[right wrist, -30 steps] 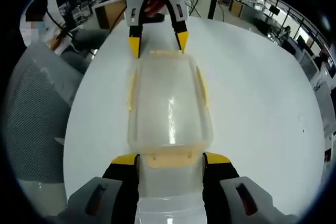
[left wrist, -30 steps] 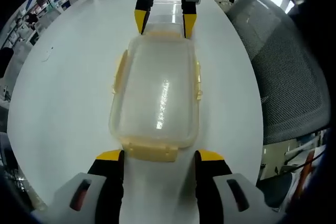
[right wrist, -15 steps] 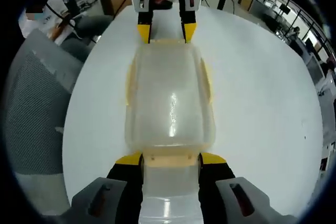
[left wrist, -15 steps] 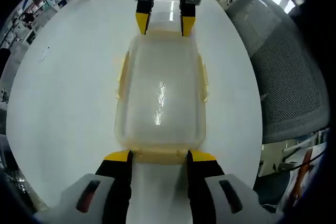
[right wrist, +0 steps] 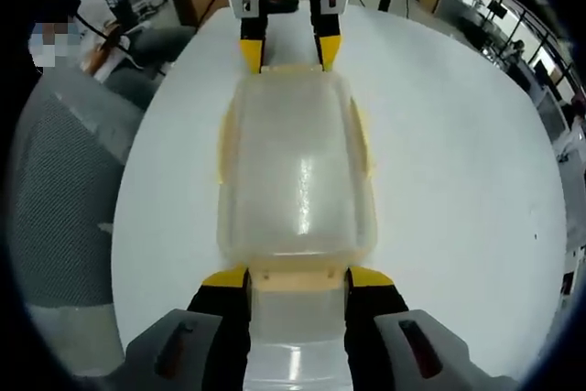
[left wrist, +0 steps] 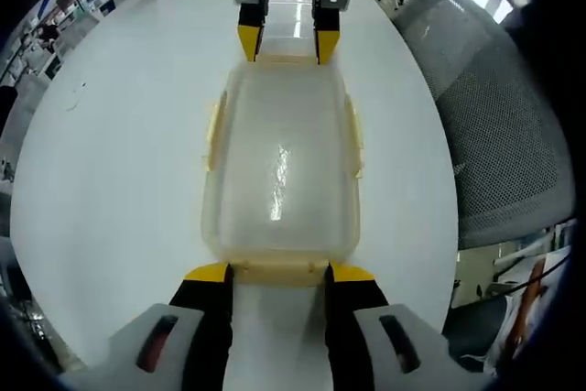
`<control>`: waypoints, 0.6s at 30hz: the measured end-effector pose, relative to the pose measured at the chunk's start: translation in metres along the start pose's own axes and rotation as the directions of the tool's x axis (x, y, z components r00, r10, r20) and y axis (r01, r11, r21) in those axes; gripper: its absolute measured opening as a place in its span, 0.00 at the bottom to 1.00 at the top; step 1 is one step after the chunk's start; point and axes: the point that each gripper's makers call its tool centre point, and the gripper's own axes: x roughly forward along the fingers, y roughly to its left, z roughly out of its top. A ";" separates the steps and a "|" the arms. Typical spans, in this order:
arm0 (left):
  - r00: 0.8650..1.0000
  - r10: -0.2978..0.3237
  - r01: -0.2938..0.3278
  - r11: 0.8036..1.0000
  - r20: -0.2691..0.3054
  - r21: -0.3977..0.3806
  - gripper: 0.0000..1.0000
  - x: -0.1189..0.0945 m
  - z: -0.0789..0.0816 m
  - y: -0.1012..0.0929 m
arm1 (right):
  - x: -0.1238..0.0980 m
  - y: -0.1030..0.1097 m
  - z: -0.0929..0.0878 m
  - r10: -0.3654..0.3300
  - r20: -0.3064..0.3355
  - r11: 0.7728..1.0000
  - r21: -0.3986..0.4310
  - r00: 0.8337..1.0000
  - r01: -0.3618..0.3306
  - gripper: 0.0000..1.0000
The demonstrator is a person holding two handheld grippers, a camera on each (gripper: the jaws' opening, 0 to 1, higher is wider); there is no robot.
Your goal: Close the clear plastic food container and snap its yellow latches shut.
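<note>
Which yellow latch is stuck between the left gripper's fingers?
The end latch nearest the left gripper, sitting between its yellow-tipped fingers. The two side latches run along the container's long edges, and the right gripper straddles the far end.

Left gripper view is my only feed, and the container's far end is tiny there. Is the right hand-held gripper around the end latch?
Observer: Yes. In the right gripper view, the right hand-held gripper has its jaws apart, with one yellow tip at each side of the yellow end latch.
Operator: Is that latch snapped down?
Observer: It shows as a yellow strip running along the near edge of the clear lid. I cannot tell whether it has clicked shut.
</note>
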 end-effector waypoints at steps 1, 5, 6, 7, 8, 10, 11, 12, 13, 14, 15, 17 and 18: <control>1.000 0.000 0.000 1.000 0.000 0.000 0.38 0.001 -0.001 0.001 | 0.000 0.000 0.000 -0.001 0.000 1.000 0.001 1.000 0.001 0.38; 1.000 -0.002 0.002 1.000 0.008 0.006 0.38 0.001 -0.001 0.001 | 0.000 0.001 0.000 -0.006 0.006 1.000 0.000 1.000 0.006 0.38; 1.000 -0.002 0.002 1.000 0.010 0.008 0.38 0.001 -0.001 0.001 | -0.001 0.001 0.000 -0.006 0.010 1.000 0.004 1.000 0.006 0.38; 1.000 -0.002 0.002 1.000 0.010 0.008 0.38 0.001 0.000 0.001 | -0.001 0.001 0.000 -0.006 0.013 1.000 0.004 1.000 0.006 0.38; 1.000 -0.002 0.002 1.000 0.012 0.006 0.38 0.001 -0.001 0.001 | 0.000 0.001 0.000 -0.006 0.014 1.000 0.009 1.000 0.006 0.38; 1.000 -0.003 0.003 1.000 0.015 0.005 0.37 0.002 -0.001 0.001 | 0.000 0.000 0.000 -0.005 0.012 1.000 0.010 1.000 0.005 0.37; 1.000 -0.004 0.004 1.000 0.016 0.006 0.37 0.001 -0.001 0.001 | 0.000 0.000 0.000 -0.004 0.010 1.000 0.013 1.000 0.004 0.37; 1.000 -0.005 0.005 1.000 0.017 0.008 0.37 0.001 -0.001 0.001 | 0.000 0.000 0.000 -0.004 0.007 1.000 0.014 1.000 0.004 0.37; 1.000 -0.004 0.004 1.000 0.017 0.009 0.37 0.001 -0.001 0.001 | 0.000 0.000 0.000 -0.005 0.004 1.000 0.014 1.000 0.005 0.37; 1.000 -0.003 0.003 1.000 0.017 0.010 0.37 0.001 -0.001 0.001 | 0.000 0.000 0.000 -0.005 0.003 1.000 0.015 1.000 0.005 0.37; 1.000 -0.002 0.002 1.000 0.019 0.011 0.37 0.001 -0.001 0.001 | 0.000 0.000 0.000 -0.006 0.003 1.000 0.015 1.000 0.006 0.37; 1.000 -0.002 0.002 1.000 0.016 0.010 0.37 0.001 -0.001 0.001 | 0.000 0.000 0.000 -0.010 0.005 1.000 0.014 1.000 0.010 0.37; 1.000 -0.002 0.002 1.000 0.012 0.010 0.37 0.001 -0.001 0.001 | 0.000 0.000 0.001 -0.012 0.005 1.000 0.016 1.000 0.012 0.37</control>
